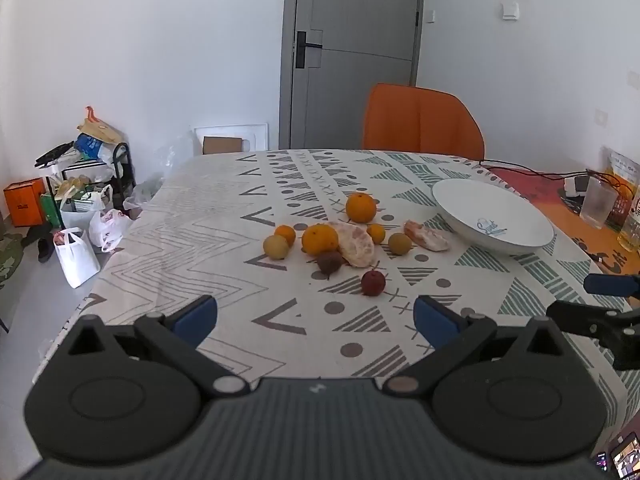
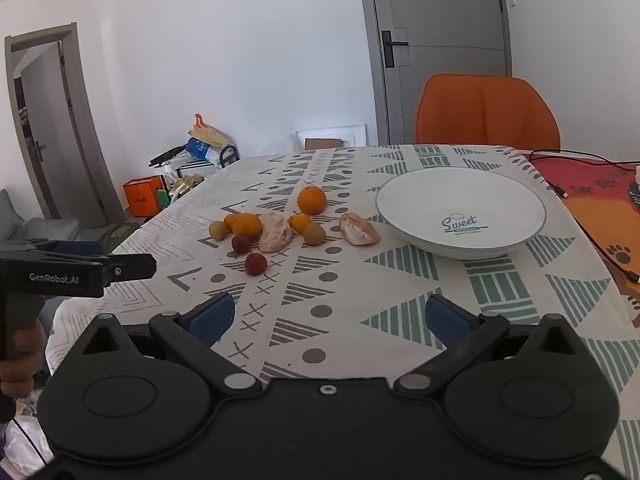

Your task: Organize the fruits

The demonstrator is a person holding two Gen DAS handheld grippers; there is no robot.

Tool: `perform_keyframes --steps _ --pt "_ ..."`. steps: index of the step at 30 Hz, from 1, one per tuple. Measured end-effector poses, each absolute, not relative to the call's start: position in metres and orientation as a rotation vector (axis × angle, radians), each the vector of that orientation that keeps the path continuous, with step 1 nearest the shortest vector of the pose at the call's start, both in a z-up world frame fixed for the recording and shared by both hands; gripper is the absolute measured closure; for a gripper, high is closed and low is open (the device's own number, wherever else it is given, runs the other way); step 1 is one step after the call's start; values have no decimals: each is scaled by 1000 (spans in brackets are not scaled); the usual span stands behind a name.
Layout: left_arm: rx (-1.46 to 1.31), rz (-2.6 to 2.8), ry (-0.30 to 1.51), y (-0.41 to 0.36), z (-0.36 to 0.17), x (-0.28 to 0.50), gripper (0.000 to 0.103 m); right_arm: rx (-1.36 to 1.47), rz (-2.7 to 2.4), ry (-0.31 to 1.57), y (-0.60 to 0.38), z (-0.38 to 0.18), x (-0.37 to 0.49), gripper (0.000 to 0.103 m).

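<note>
With both grippers, left [image 1: 315,316] and right [image 2: 327,318], hovering empty with jaws spread, I judge it best to take the nearest red fruit [image 2: 256,263] first from the counter [image 2: 360,320], pinching gently, then carry it right to the bowl [image 2: 400,200].

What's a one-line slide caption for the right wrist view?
Open right gripper faces loose oranges, plums and peeled citrus beside an empty white "Sweet" bowl on a patterned tablecloth.

Scattered fruits [image 2: 276,228] on patterned tablecloth [image 2: 400,292], left of white bowl [image 2: 460,208], beyond wide-spread right gripper [image 2: 328,316].
</note>
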State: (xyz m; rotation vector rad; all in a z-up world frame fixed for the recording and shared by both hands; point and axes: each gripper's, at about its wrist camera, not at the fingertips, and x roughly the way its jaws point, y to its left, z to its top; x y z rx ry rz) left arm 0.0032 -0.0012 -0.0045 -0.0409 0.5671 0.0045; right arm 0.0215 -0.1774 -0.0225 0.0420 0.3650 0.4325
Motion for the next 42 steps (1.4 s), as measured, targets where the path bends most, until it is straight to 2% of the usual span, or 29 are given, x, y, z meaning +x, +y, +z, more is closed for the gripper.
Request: perform_keyframes --steps 42 --pt "-40 -6 544 2 1 -4 0 65 443 366 -176 -24 24 0"
